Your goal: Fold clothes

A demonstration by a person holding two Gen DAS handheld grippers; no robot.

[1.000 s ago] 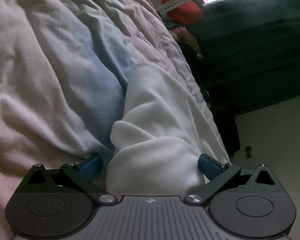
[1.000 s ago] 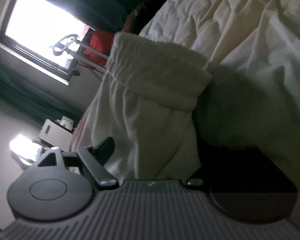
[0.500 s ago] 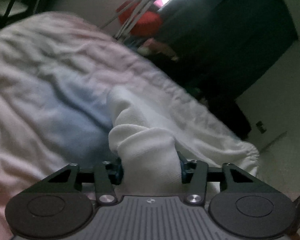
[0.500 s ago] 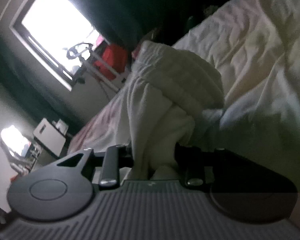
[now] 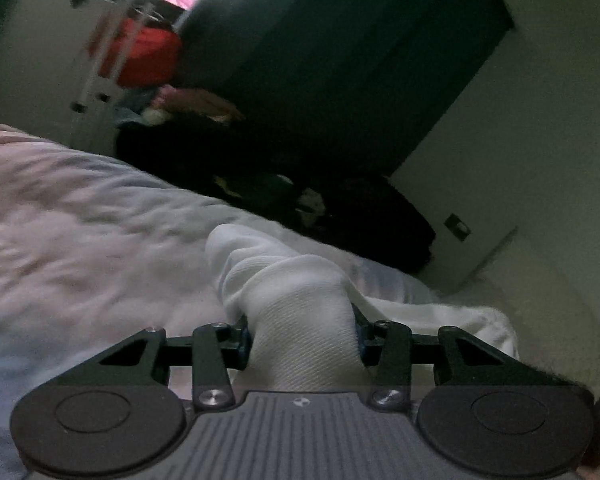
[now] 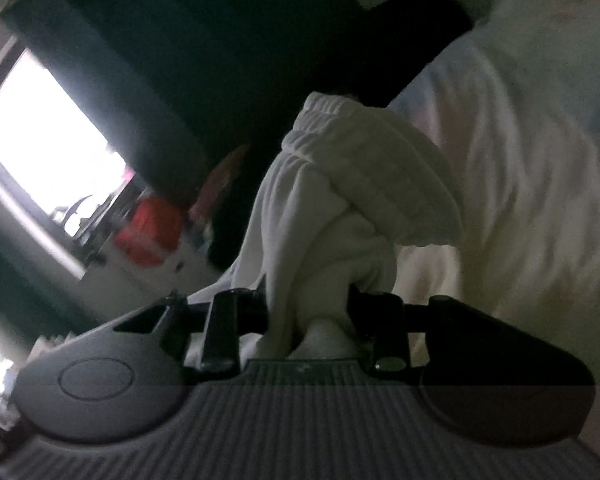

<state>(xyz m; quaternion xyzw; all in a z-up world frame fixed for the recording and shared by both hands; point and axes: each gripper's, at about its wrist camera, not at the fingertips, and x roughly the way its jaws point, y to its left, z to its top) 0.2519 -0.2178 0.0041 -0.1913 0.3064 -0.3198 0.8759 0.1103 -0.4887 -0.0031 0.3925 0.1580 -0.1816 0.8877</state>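
Note:
A white knit garment (image 5: 300,300) lies on the bed. My left gripper (image 5: 302,340) is shut on a bunched fold of it and holds it above the pink and pale blue bedding (image 5: 80,232). In the right wrist view my right gripper (image 6: 308,312) is shut on another bunch of the same garment (image 6: 340,208), near its ribbed elastic band (image 6: 372,160). The cloth hides both grippers' fingertips. The garment's far end trails toward the bed's edge (image 5: 460,316).
A dark curtain (image 5: 320,60) and a bright window (image 6: 40,140) are behind the bed. A red bag on a metal rack (image 5: 140,52) stands near the window. Dark clutter (image 5: 300,200) lies on the floor beside the bed. A pale wall (image 5: 540,120) is at right.
Both grippers went from open around the garment to shut on it. Both then lifted and tilted up, so the views show more of the room and less of the bed.

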